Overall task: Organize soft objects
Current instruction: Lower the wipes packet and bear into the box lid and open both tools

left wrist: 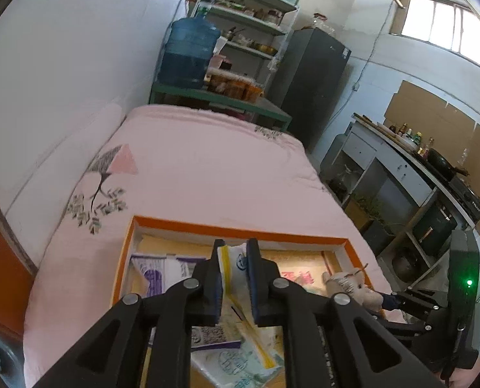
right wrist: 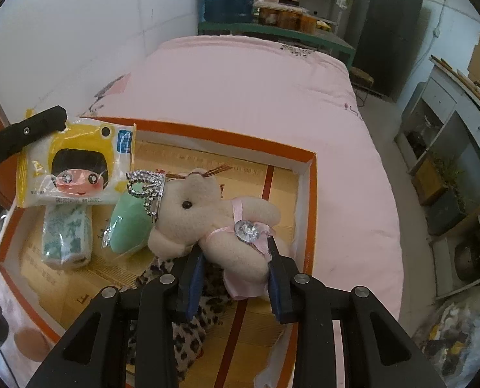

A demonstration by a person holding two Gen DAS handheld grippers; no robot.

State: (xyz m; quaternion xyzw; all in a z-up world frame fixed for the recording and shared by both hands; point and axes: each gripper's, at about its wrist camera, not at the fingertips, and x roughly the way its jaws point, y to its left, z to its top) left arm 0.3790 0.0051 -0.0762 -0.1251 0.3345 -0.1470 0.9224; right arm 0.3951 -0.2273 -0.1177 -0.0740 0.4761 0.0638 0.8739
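Note:
An orange-rimmed cardboard box (right wrist: 308, 194) lies on the pink bed (right wrist: 246, 90). My left gripper (left wrist: 234, 252) is shut on a yellow-and-white tissue pack (left wrist: 235, 265), which also shows in the right wrist view (right wrist: 75, 168), held above the box's left side. My right gripper (right wrist: 236, 255) is shut on a beige plush bear (right wrist: 207, 220) with a pink ribbon and a rhinestone crown, held over the box. In the box lie a green-patterned tissue pack (right wrist: 67, 236), a green sponge in a wrapper (right wrist: 128, 226) and a leopard-print cloth (right wrist: 188, 323).
A purple-and-white pack (left wrist: 162, 271) lies in the box (left wrist: 240, 230) at its left. A white wall runs along the bed's left. Beyond the bed stand a green bench with a blue water jug (left wrist: 188, 55), shelves and a dark fridge (left wrist: 311, 80). Kitchen counters (left wrist: 418, 174) line the right.

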